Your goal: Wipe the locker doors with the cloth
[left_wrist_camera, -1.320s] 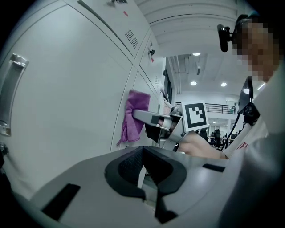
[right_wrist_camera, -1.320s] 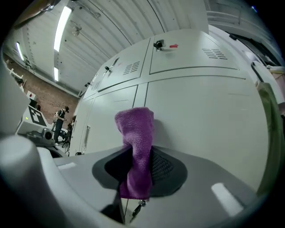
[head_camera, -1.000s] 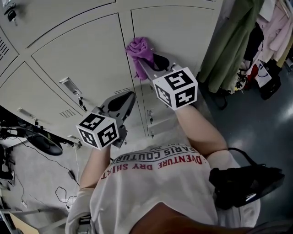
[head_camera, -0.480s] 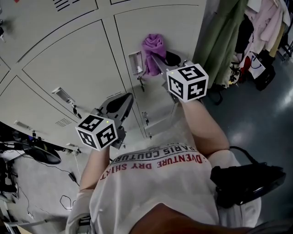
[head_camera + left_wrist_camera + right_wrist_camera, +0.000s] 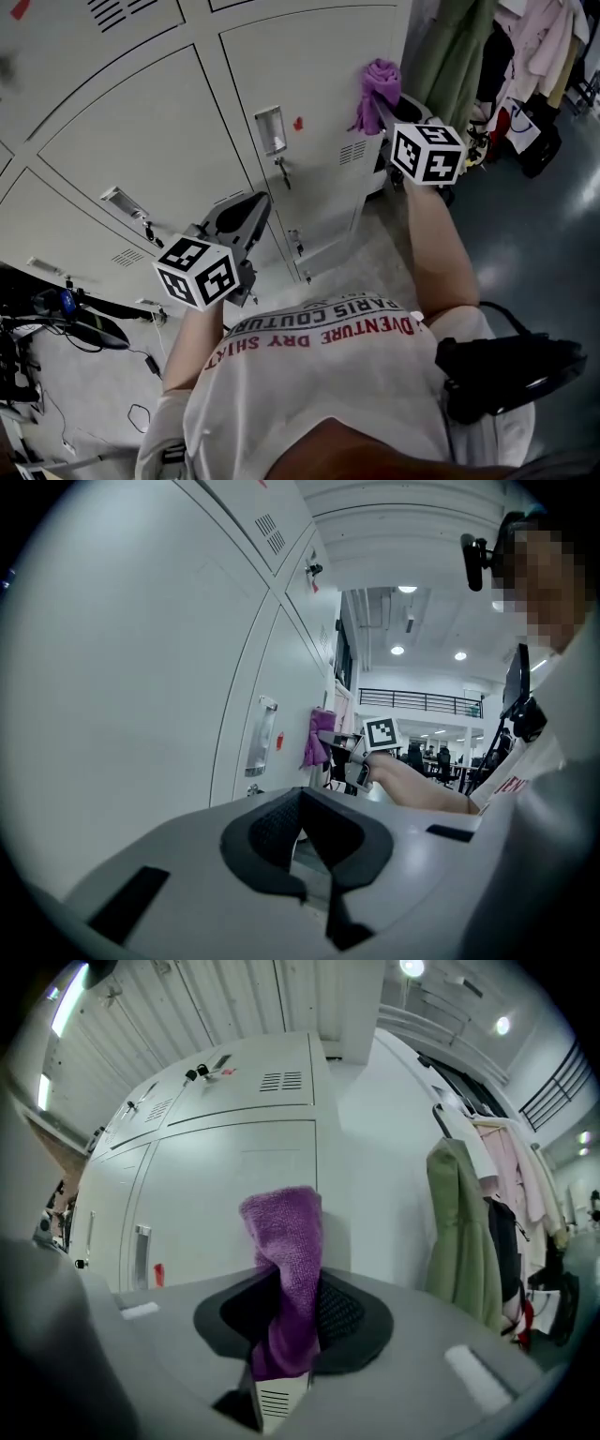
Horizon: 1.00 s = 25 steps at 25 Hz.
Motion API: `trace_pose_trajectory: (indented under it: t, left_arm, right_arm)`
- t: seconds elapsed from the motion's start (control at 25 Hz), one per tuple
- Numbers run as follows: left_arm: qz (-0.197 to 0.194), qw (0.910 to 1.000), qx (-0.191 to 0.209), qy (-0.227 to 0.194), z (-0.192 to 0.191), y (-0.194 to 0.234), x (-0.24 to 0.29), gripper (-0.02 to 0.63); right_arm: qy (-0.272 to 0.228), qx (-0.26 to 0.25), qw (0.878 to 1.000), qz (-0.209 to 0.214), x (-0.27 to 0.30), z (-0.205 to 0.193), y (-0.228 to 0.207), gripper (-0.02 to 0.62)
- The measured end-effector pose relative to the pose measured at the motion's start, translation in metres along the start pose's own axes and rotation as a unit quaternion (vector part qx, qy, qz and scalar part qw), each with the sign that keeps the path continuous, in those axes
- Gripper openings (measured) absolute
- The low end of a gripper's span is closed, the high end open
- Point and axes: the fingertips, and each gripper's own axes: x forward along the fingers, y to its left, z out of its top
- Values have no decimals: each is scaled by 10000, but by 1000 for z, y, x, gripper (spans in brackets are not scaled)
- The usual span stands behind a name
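One soft, floppy, light cloth (image 5: 284, 1241), so keep it bunched: your right gripper (image 5: 281, 1335) has its jaws pinched on it, near the right edge of the locker door (image 5: 319, 84). Left gripper (image 5: 305, 841) has its jaws together, empty.

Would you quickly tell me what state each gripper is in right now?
Left gripper: closed, holding nothing.
Right gripper: closed on the purple cloth.
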Motion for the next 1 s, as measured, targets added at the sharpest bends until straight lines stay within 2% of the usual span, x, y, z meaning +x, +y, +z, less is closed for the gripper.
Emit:
trace_pose_trajectory:
  t: [0.28, 0.4, 0.52, 0.72, 1.0]
  left_arm:
    - [26, 10000, -7, 25, -2, 1, 1, 0]
    - [46, 10000, -8, 32, -3, 0, 0, 0]
    - [88, 9999, -34, 38, -6, 0, -1, 0]
    - [156, 9998, -82, 75, -11, 0, -2, 0]
    - [254, 9996, -125, 94, -14, 6, -4, 0]
  right_arm:
    - [-64, 133, 9999, -21, -2, -2, -7, 89]
    - [-311, 169, 9985, 420, -12, 7, 19, 89]
    - [-473, -31, 9944, 943, -22, 12, 63, 89]
    - [-326, -225, 9841, 1730, -26, -12, 136, 88]
    - [43, -384, 9796, 1970, -7, -61, 177, 87]
